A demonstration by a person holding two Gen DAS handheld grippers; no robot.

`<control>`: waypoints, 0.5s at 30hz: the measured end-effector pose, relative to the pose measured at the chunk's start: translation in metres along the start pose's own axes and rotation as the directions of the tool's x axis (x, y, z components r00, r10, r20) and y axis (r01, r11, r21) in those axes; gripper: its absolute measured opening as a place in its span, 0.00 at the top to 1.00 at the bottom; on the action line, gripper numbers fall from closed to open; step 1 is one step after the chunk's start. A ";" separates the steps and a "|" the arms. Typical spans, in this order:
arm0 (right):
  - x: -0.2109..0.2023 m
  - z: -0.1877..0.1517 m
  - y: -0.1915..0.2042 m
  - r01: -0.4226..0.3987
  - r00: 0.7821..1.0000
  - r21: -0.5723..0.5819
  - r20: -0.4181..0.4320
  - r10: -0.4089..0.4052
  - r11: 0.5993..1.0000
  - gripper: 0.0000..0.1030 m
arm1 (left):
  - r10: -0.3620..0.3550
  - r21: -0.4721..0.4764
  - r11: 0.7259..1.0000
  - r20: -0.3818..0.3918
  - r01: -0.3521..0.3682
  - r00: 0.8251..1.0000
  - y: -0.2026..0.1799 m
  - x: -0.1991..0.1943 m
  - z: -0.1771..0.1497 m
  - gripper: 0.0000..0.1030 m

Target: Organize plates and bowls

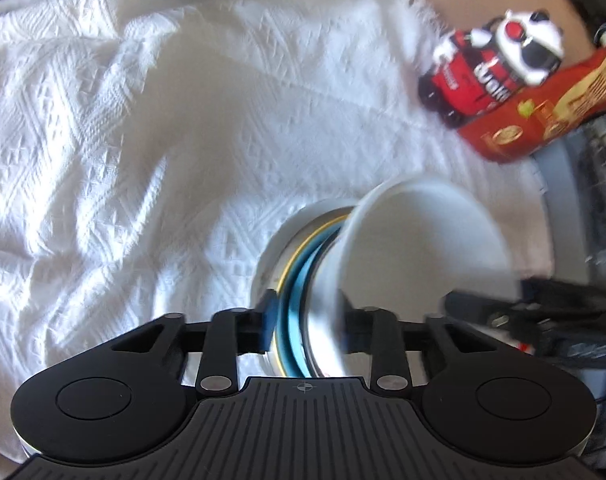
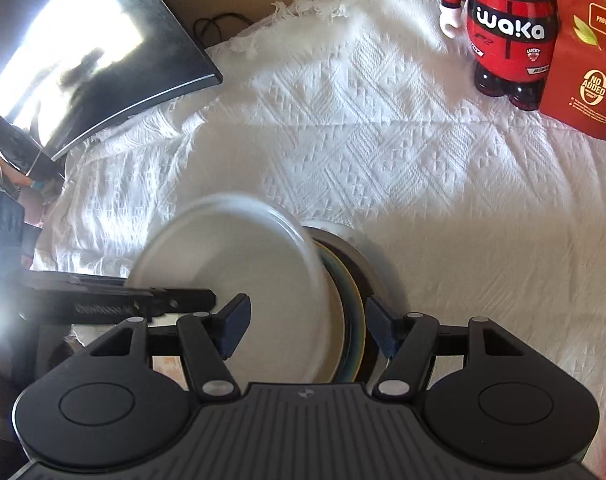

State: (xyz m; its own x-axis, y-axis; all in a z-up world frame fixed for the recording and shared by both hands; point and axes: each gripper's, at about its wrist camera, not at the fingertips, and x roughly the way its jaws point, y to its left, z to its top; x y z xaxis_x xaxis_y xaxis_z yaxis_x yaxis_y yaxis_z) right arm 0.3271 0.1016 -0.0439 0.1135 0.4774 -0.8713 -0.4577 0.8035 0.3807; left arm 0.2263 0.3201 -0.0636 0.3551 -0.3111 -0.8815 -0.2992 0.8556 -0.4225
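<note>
A stack of dishes stands on edge over the white cloth point(image 1: 143, 140). In the left wrist view I see a white bowl point(image 1: 423, 240) with a blue plate point(image 1: 297, 280) and a yellow-rimmed one behind it. My left gripper point(image 1: 307, 320) is shut across these rims; its right pad is hidden by the bowl. The right wrist view shows a white plate point(image 2: 231, 280) facing the camera, with dark, yellow-edged dishes point(image 2: 353, 300) behind. My right gripper point(image 2: 307, 328) is shut on that stack, one pad on each side. Each gripper appears at the edge of the other's view.
A red and white toy figure point(image 2: 507, 28) and a red box point(image 2: 587, 60) stand at the back right of the cloth point(image 2: 383, 140). A dark monitor point(image 2: 95, 52) leans at the back left, with a cable behind it. Dark clutter lies at the right edge point(image 1: 595, 200).
</note>
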 end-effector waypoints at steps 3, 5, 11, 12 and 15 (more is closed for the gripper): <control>0.005 -0.002 -0.003 -0.021 0.999 0.016 -0.026 0.021 1.000 0.37 | -0.028 -0.004 1.000 0.026 0.028 0.999 -0.002 -0.011 0.001 0.75; 0.008 -0.006 0.000 -0.020 0.999 0.006 -0.030 0.020 1.000 0.38 | -0.043 -0.002 0.999 0.032 0.043 0.999 -0.005 -0.016 0.002 0.75; 0.005 -0.009 0.008 0.015 1.000 -0.034 -0.003 -0.015 0.999 0.44 | -0.046 0.000 0.999 0.041 0.046 0.998 -0.011 -0.019 0.003 0.75; 0.005 -0.009 0.008 0.016 1.000 -0.037 -0.001 -0.016 0.999 0.45 | -0.048 -0.001 0.999 0.045 0.048 0.998 -0.011 -0.019 0.003 0.75; 0.001 -0.010 0.006 0.015 1.000 -0.033 0.013 -0.015 0.999 0.48 | -0.056 -0.005 0.998 0.055 0.056 0.997 -0.013 -0.021 0.003 0.75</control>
State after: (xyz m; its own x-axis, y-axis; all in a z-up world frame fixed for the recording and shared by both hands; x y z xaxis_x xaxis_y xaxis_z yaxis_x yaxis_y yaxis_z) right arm 0.3160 0.1030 -0.0455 0.1315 0.4697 -0.8730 -0.4849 0.7985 0.3566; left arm 0.2251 0.3167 -0.0391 0.4197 -0.3348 -0.8437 -0.2837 0.8345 -0.4723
